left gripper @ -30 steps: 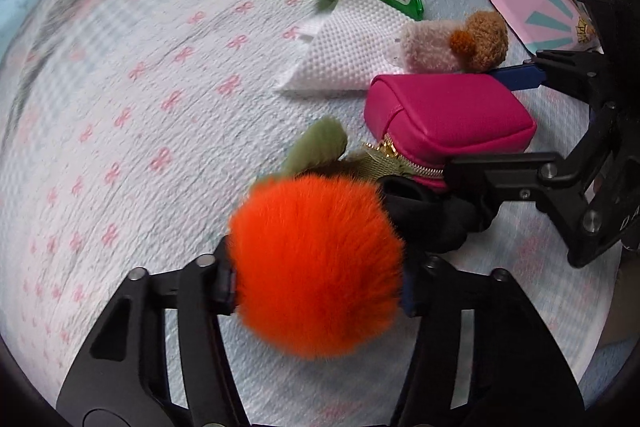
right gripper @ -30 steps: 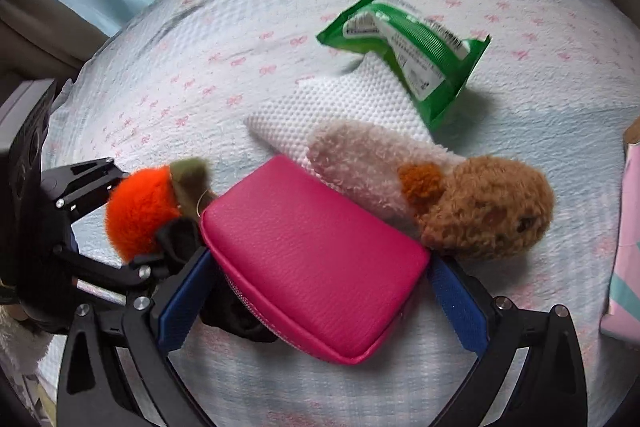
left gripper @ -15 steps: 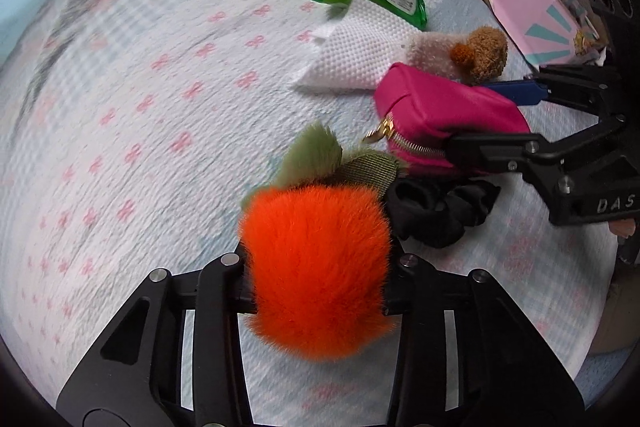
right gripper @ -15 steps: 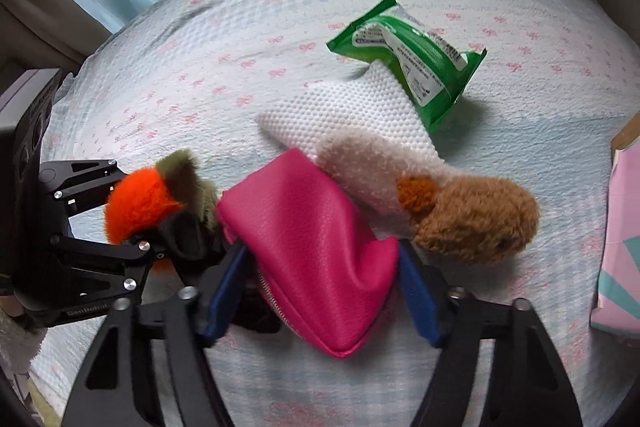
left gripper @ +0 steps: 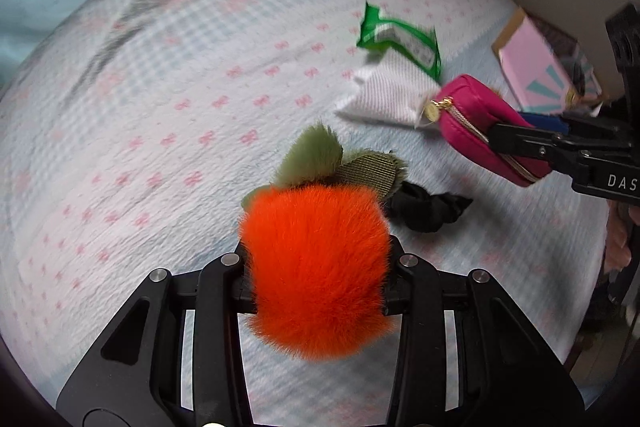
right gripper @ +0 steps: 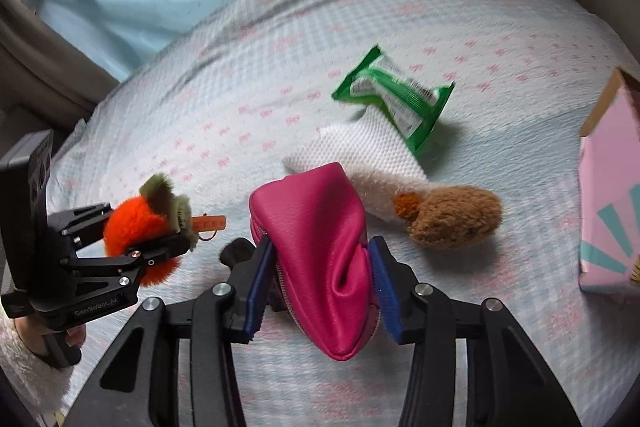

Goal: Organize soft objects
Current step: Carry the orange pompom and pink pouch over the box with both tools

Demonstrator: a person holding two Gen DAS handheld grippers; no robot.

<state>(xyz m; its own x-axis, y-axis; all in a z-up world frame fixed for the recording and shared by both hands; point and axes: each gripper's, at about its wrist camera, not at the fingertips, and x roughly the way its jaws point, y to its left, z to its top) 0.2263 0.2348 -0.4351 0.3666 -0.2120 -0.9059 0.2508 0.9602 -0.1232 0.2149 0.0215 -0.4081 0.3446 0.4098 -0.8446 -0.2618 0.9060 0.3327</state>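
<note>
Presently, left gripper [left gripper: 316, 277] fingers clamp the orange pompom [left gripper: 316, 267]; right gripper [right gripper: 320, 279] fingers, just closing, pinch the pink pouch [right gripper: 320, 247], both clear of the bed [right gripper: 280, 87] for sorting.

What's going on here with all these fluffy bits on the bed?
A person is tidying soft things off a bed using a handheld gripper in each hand. The left gripper is clamped on an orange pom-pom; the right gripper, whose jaws have just been closing, pinches a pink zip pouch. Both are held above the cover. A black scrunchie, a plush toy, a white cloth and a green packet lie on the bed.
</note>
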